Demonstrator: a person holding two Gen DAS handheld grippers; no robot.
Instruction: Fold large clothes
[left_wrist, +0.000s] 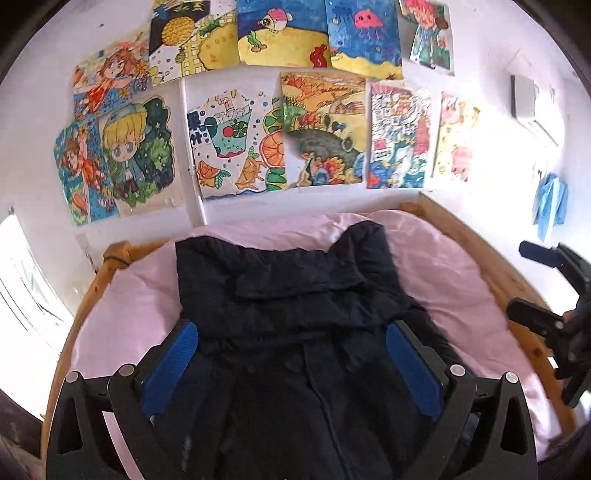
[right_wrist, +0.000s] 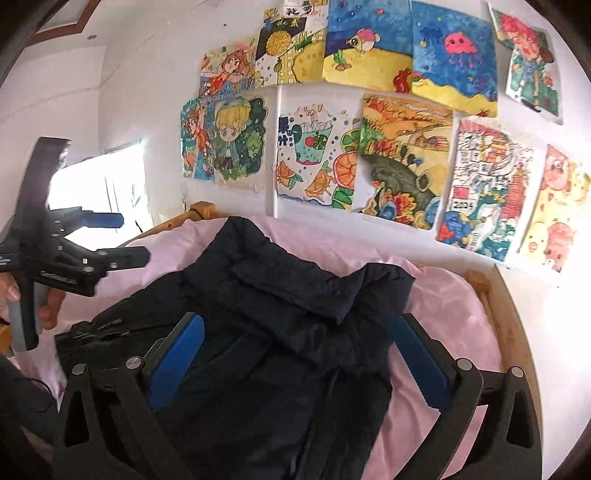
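Observation:
A dark navy padded jacket (left_wrist: 295, 314) lies on a pink bedsheet (left_wrist: 443, 280), its far parts folded over the middle. It also shows in the right wrist view (right_wrist: 280, 314). My left gripper (left_wrist: 291, 336) is open and empty, hovering above the jacket's near part. It shows at the left in the right wrist view (right_wrist: 133, 240). My right gripper (right_wrist: 295, 332) is open and empty above the jacket's right side. It appears at the right edge of the left wrist view (left_wrist: 532, 284), held above the bed's edge.
A wooden bed frame (left_wrist: 498, 266) rings the pink sheet. Children's drawings (left_wrist: 314, 129) cover the white wall behind the bed. A bright window (right_wrist: 122, 184) is at the left. A blue cloth (left_wrist: 550, 203) hangs on the right wall.

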